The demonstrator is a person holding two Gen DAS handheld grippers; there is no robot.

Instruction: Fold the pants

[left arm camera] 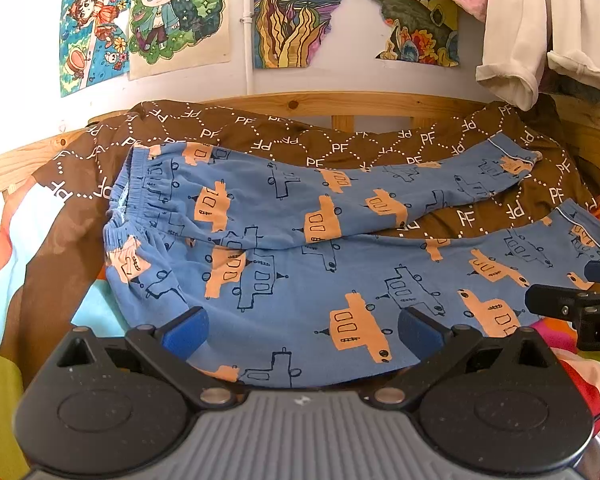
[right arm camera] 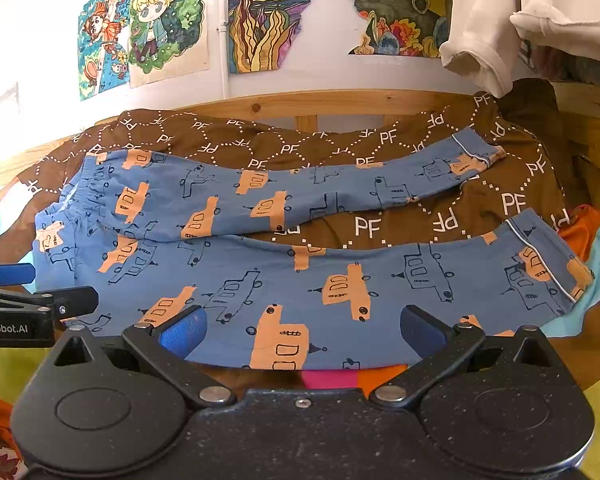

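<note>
Both claws, left claw (left arm camera: 302, 330) and right claw (right arm camera: 302, 330), gape wide over the blue boat-print cotton pants (left arm camera: 284, 280); a shallow pinch at the bed's near edge may snag the brown quilt (left arm camera: 340, 144) beneath.

Blue boat-print cotton pants (right arm camera: 284, 248) spread across a brown monogrammed quilt (right arm camera: 412, 220).
Right gripper (right arm camera: 300, 332) gapes at lower centre; left gripper (right arm camera: 28, 292) enters mid-left.
</note>
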